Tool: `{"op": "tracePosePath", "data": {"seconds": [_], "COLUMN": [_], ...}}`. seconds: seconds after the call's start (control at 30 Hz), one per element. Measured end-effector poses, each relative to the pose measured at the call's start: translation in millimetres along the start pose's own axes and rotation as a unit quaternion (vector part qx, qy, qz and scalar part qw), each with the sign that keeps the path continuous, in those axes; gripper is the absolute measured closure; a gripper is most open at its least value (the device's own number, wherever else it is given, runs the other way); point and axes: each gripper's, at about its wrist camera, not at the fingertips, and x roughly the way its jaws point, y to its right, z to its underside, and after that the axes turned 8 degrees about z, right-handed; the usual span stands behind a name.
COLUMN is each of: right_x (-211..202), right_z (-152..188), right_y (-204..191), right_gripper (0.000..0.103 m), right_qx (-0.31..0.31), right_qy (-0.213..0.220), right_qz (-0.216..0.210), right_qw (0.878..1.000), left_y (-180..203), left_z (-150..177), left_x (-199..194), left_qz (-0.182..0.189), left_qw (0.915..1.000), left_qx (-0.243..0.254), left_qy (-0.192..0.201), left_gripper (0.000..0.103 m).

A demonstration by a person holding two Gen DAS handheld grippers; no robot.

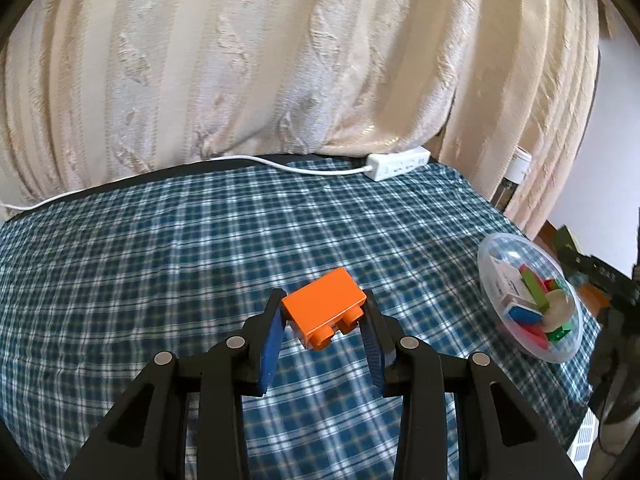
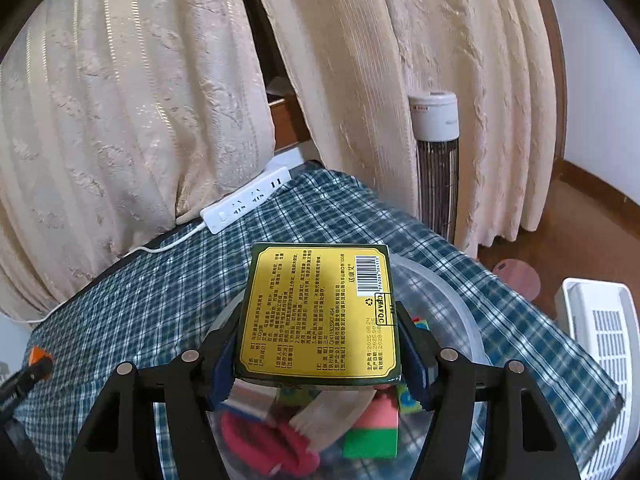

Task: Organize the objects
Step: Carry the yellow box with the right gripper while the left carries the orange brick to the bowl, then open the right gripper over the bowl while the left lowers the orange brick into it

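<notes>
The left gripper (image 1: pixel 324 312) has its jaws clamped on an orange brick (image 1: pixel 323 307), blue pads pressing its 2 flanks, studs facing back toward the camera. The brick sits right at the tips, tilted, carried above the checked cloth (image 1: pixel 160 264) that covers the surface. Off at 3 o'clock from those jaws, well apart, stands a clear plastic bowl (image 1: pixel 490 254) with coloured blocks, a small white box and a pale disc inside. At the far edge, about 1 o'clock, a white power strip (image 1: pixel 398 164) lies against the cream curtain (image 1: pixel 280 60), its cord trailing away to 9 o'clock.

Now the right gripper (image 2: pixel 320 344): its jaws stand about halfway apart and are closed on a green-and-yellow box (image 2: pixel 320 312), gripping its 2 side edges, the printed yellow face with a barcode turned up at the camera. The box juts forward past the tips toward 12 o'clock. Directly beneath it is the clear plastic bowl (image 2: pixel 452 296), with red, green and pink pieces showing below the box at 6 o'clock. Whether the box touches anything in the bowl, I cannot tell. At 8 o'clock, near the frame edge, the other gripper with the orange brick (image 2: pixel 39 354) peeks in. At 2 o'clock a tower fan (image 2: pixel 436 160) stands beyond the surface; at 4 o'clock, a white slatted crate (image 2: pixel 604 344).
</notes>
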Motion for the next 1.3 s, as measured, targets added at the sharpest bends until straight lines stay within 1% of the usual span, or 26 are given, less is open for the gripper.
{"op": "tracePosePath", "data": {"seconds": [0.1, 0.23, 0.4, 0.53, 0.67, 0.7, 0.8, 1.0, 1.13, 1.3], "right_x": [10, 23, 31, 37, 38, 37, 28, -2, -22, -39], "right_z": [-7, -13, -16, -19, -21, -21, -18, -9, 1, 11], "right_y": [2, 0, -4, -2, 3, 5, 6, 15, 25, 35], "right_gripper": [0.033, 0.032, 0.032, 0.031, 0.023, 0.022, 0.022, 0.022, 0.022, 0.022], "right_qx": [0.004, -0.002, -0.010, 0.000, 0.017, 0.020, 0.021, 0.027, 0.030, 0.029], "right_qy": [-0.009, -0.025, -0.035, -0.039, -0.038, -0.037, -0.025, 0.014, 0.041, 0.062], "right_qz": [-0.003, 0.004, 0.005, 0.002, -0.011, -0.014, -0.016, -0.009, 0.001, 0.011], "right_qw": [1.000, 1.000, 0.999, 0.999, 0.999, 0.999, 0.999, 1.000, 0.999, 0.998], "left_y": [8, 17, 27, 36, 50, 54, 68, 97, 117, 143], "left_z": [-3, -8, -11, -14, -16, -17, -19, -26, -29, -34], "left_x": [5, 10, 19, 25, 30, 32, 37, 50, 64, 85], "left_qz": [0.005, 0.011, 0.017, 0.025, 0.035, 0.040, 0.049, 0.073, 0.095, 0.120], "left_qw": [1.0000, 0.9998, 0.9994, 0.9990, 0.9981, 0.9977, 0.9963, 0.9929, 0.9893, 0.9842], "left_qx": [0.007, 0.015, 0.026, 0.033, 0.045, 0.049, 0.064, 0.087, 0.099, 0.112], "left_qy": [-0.003, -0.006, -0.012, -0.017, -0.022, -0.024, -0.027, -0.035, -0.048, -0.066], "left_gripper": [0.065, 0.065, 0.065, 0.065, 0.065, 0.065, 0.065, 0.065, 0.065, 0.065]}}
